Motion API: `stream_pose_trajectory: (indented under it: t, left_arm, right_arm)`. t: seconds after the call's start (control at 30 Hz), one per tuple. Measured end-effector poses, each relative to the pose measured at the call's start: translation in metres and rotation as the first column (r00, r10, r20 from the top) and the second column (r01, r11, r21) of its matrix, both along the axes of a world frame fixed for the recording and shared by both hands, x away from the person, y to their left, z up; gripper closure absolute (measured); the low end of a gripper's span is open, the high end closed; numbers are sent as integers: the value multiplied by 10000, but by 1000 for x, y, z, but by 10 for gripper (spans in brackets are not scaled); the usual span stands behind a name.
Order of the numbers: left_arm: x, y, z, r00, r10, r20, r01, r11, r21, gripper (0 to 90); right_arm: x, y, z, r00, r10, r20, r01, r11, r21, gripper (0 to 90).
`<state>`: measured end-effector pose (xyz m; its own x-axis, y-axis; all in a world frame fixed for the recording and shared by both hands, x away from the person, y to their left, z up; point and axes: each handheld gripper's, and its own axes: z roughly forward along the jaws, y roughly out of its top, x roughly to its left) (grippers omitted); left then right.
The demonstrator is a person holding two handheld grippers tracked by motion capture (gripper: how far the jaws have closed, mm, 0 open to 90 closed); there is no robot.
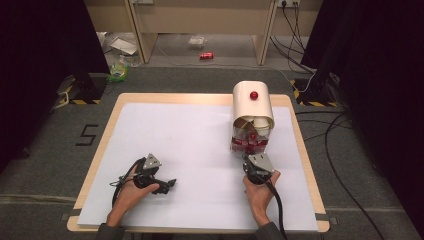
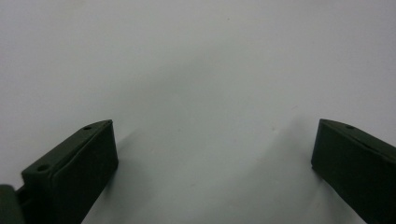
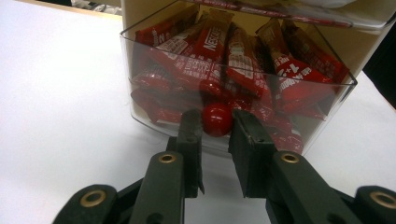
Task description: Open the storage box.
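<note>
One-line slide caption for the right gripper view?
Right gripper closing around small red round knob on clear plastic drawer of red snack bars.

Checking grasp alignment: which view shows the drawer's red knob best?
Right gripper view: the knob sits large and sharp between the right tool's jaws, on the clear drawer of red packets. High view shows the drawer, the knob too small to tell. Left gripper view shows the sheet.

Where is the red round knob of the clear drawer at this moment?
In the right gripper view, the red knob sits on the clear drawer's front, low and central, between the right gripper's two jaws, below the red sachets.
</note>
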<state>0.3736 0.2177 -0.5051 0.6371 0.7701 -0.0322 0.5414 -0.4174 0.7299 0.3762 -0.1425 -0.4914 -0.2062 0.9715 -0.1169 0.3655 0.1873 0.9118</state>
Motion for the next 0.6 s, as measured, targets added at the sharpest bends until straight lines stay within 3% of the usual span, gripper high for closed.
stream_pose_trajectory:
  t: [0.6]
  left_arm:
    - [0, 0, 0, 10000, 1, 1, -1, 10000, 5, 0]
  right_arm:
    - [-19, -6, 0, 9996, 258, -62, -256, 9992, 310, 739]
